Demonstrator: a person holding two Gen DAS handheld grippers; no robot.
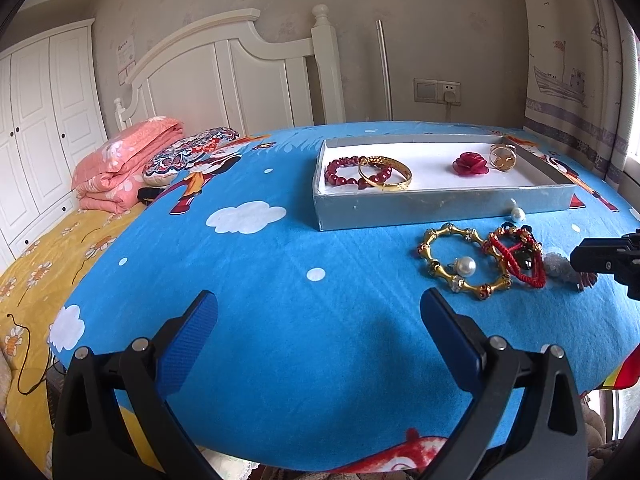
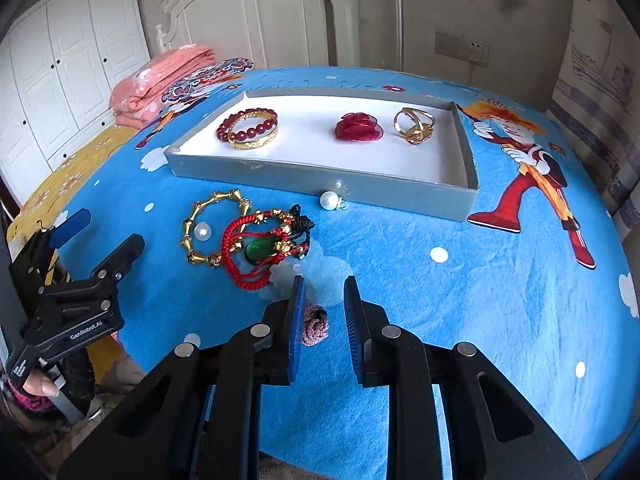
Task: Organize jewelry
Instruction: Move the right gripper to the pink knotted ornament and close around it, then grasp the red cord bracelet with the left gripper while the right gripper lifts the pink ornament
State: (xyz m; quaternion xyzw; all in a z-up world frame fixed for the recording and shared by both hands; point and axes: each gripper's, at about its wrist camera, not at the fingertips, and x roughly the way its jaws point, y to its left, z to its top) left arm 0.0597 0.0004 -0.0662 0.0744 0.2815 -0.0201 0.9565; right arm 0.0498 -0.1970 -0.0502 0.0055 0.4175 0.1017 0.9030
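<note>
Presently on the blue cartoon-print cloth-covered table (image 1: 280, 264): one shallow grey cardboard tray with white lining (image 2: 256, 168), near the far edge. Inside, at its left end, a dark red bead bracelet (image 2: 240, 130) overlapping a plain gold bangle (image 2: 256, 142); toward its right end, a red fabric rose (image 2: 359, 127) beside a gold ring ornament (image 2: 414, 124). Outside the tray, against its near wall, a loose white pearl (image 2: 328, 201). Nearer the front edge, a gold bamboo-link bracelet (image 1: 460, 260) encircling a second pearl (image 1: 464, 267), touching a red cord bracelet with green stone (image 2: 260, 248); beside these, pale gauze (image 2: 320, 276) and a small mauve knitted flower (image 2: 314, 326). Left gripper (image 1: 318, 312): fingers spread wide, holding nothing. Right gripper (image 2: 324, 296): fingers narrowly parted over gauze, not closed on it
</note>
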